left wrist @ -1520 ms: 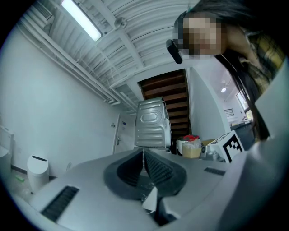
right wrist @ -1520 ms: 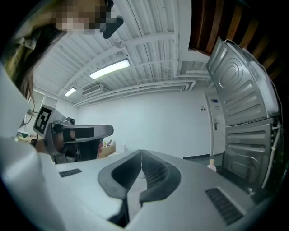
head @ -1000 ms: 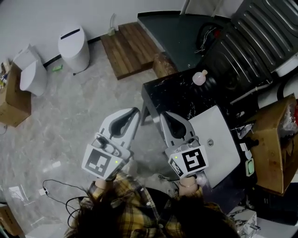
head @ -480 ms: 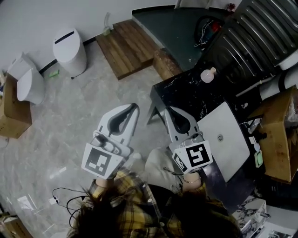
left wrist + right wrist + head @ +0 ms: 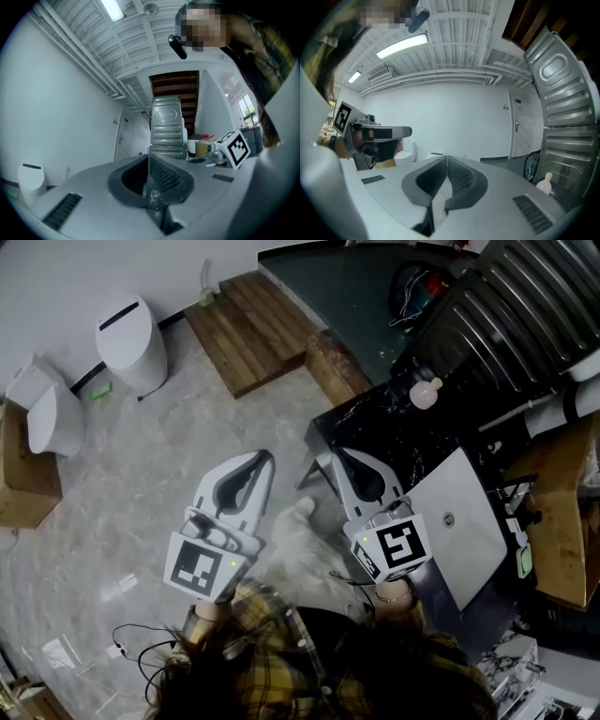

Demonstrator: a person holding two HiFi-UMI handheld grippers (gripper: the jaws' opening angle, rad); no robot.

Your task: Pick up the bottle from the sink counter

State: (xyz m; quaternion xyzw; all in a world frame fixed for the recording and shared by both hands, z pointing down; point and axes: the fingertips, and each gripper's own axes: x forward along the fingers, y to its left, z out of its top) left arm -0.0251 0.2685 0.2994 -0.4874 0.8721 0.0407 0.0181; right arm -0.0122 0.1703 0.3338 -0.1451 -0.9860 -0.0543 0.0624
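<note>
A small pink bottle (image 5: 424, 393) with a pale cap stands on the far end of the black marble counter (image 5: 375, 432); in the right gripper view the bottle (image 5: 544, 183) shows low at the right. A white sink basin (image 5: 459, 521) is set in the counter's near part. My right gripper (image 5: 330, 455) is shut and empty at the counter's left corner, well short of the bottle. My left gripper (image 5: 269, 455) is also shut and empty, over the floor to the left. In each gripper view the jaws meet at the tip with nothing between them.
Two white toilets (image 5: 131, 334) (image 5: 47, 413) and a cardboard box (image 5: 23, 474) stand on the marble floor at the left. A wooden pallet (image 5: 248, 320) lies at the back. A ribbed metal panel (image 5: 506, 306) rises behind the counter, and a cardboard box (image 5: 562, 512) is at the right.
Both grippers have moved forward side by side toward the counter, and the right one now reaches its left corner. Both stay shut and the bottle has not moved.
</note>
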